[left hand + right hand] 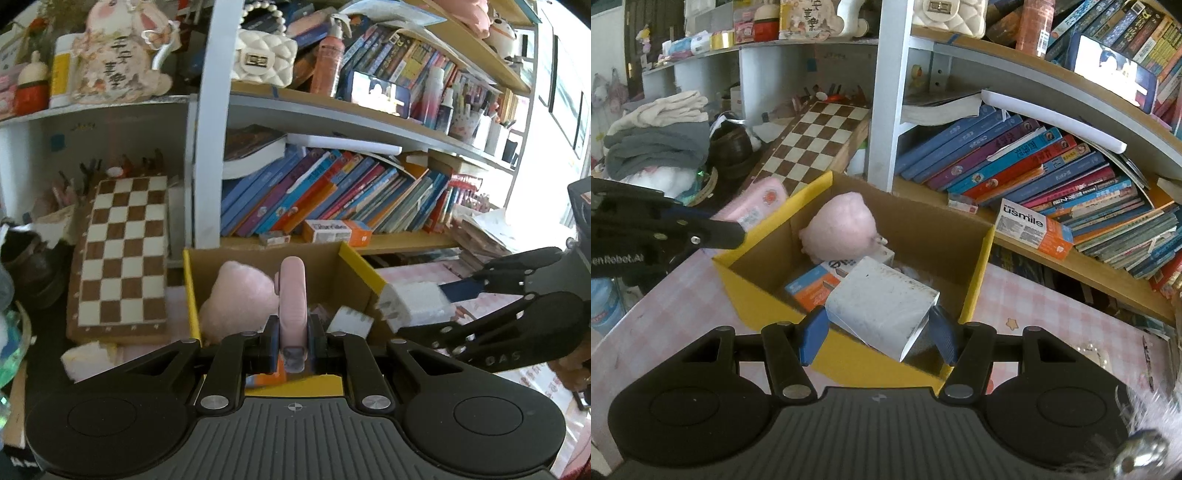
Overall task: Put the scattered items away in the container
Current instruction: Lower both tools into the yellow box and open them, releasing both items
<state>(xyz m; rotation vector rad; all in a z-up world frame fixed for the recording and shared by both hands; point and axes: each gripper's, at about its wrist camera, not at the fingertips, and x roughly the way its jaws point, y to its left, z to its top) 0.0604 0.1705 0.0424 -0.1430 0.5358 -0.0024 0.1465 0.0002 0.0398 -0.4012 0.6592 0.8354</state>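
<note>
Clamping pink handle (292,295) (L view only) | R hand-held gripper (879,334) grips foam block (882,308) over box (979,280)

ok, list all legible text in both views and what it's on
"usmile": orange-and-white box on the lower shelf.
"DAS": right gripper arm, seen from the left wrist.
"enRobot.A", cut off at the frame edge: left gripper arm, seen from the right wrist.
Handwritten Chinese characters: plush sign on the top shelf, not clear enough to quote.
Book spines and the box print inside the carton: too small or blurred.
</note>
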